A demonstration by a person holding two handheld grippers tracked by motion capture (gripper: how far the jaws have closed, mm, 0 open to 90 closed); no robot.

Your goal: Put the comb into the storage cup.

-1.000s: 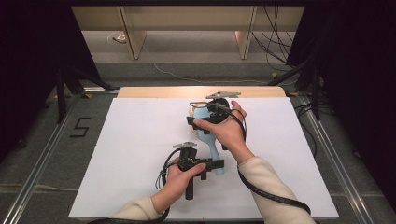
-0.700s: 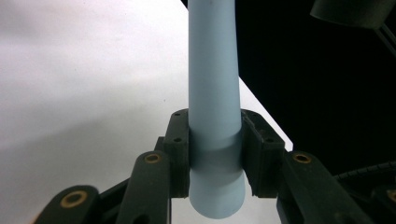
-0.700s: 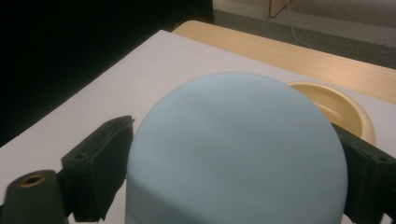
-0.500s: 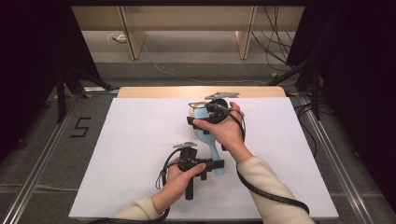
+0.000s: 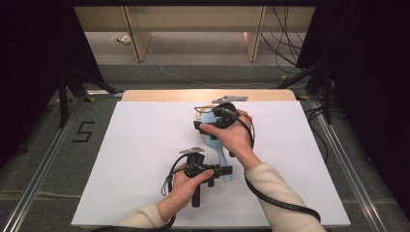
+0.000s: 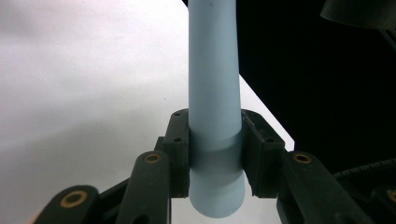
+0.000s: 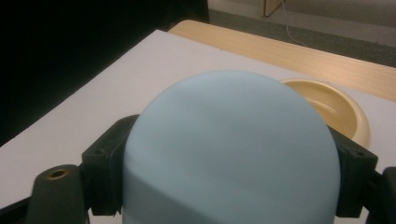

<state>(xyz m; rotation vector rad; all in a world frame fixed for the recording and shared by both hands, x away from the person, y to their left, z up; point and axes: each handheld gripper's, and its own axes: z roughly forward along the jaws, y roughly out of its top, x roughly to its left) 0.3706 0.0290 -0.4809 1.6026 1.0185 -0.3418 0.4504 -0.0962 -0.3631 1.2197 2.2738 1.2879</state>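
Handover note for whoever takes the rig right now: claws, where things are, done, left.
Left claw: shut on the narrow end of the light blue paddle-shaped thing.
Right claw: jaws have just been closing on its wide round head, pads at both sides.
A yellow bowl sits on the white table just behind the head.
Done: the blue thing is gripped at both ends.
Left: probably separating or moving it; I can't tell which.

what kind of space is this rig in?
Likely a lab recording bay: a white-topped table inside dark curtains, loose black cables on grey floor, and a black floor number "5".
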